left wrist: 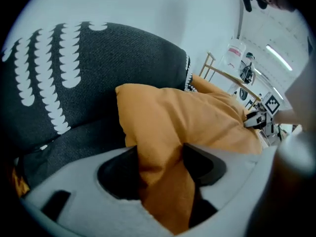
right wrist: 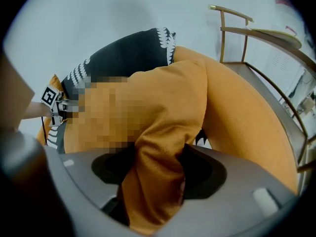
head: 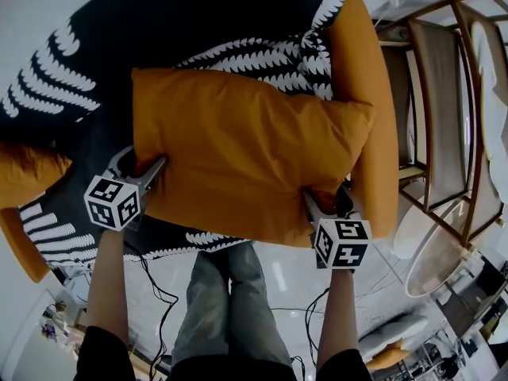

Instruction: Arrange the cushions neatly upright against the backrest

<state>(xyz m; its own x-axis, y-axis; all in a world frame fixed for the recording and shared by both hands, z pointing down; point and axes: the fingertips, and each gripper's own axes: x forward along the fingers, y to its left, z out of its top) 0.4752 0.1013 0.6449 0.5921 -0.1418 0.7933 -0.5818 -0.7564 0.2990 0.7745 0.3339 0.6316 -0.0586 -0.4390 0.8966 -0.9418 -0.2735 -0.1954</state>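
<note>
A large plain orange cushion point(head: 246, 149) lies across the black sofa seat with its white leaf pattern point(head: 159, 38), in the middle of the head view. My left gripper point(head: 151, 169) is shut on the cushion's left corner, and the fabric is pinched between the jaws in the left gripper view point(left wrist: 160, 167). My right gripper point(head: 321, 201) is shut on the cushion's right front corner, with the cloth bunched between the jaws in the right gripper view point(right wrist: 158, 169). The black patterned backrest point(left wrist: 74, 83) rises behind the cushion. A second orange cushion point(head: 24, 173) shows at the left edge.
An orange armrest point(head: 373, 94) bounds the sofa's right end. A wooden-framed rack point(head: 444, 117) stands beyond it. Black cables point(head: 159, 292) trail on the glossy floor beside the person's legs point(head: 230, 308).
</note>
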